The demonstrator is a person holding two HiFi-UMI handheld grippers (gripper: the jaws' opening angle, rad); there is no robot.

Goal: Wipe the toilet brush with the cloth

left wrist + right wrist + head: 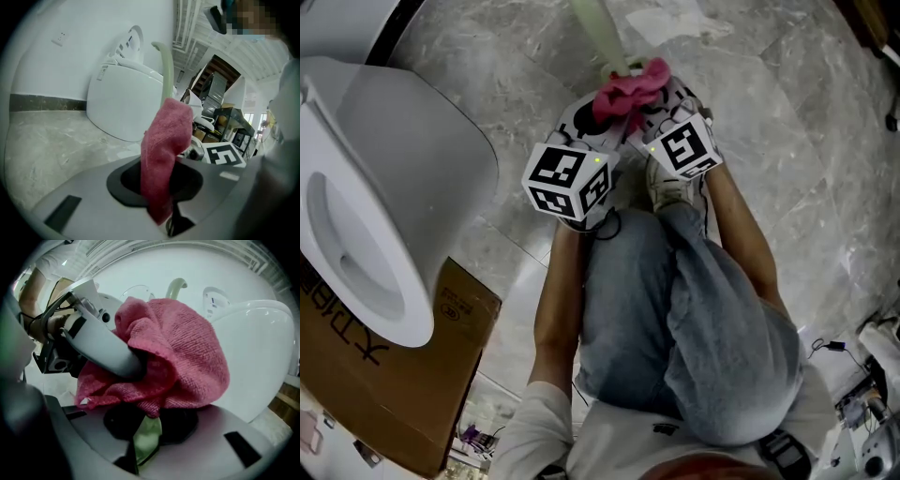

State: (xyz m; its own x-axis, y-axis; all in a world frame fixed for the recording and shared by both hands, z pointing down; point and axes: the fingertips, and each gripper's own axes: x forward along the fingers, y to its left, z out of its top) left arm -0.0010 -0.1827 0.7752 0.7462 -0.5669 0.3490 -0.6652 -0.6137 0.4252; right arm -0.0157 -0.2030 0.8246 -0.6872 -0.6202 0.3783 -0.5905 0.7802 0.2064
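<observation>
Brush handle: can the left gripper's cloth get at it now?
Likely yes. The left gripper is shut on the pink cloth, which drapes against the green brush handle that the right gripper holds; nothing stands between them.

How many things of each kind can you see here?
cloth, pink: 1
toilet brush, green: 1
toilet, white: 1
cardboard box, brown: 1
hand-held gripper: 2, the left hand-held gripper and the right hand-held gripper
Total: 6
</observation>
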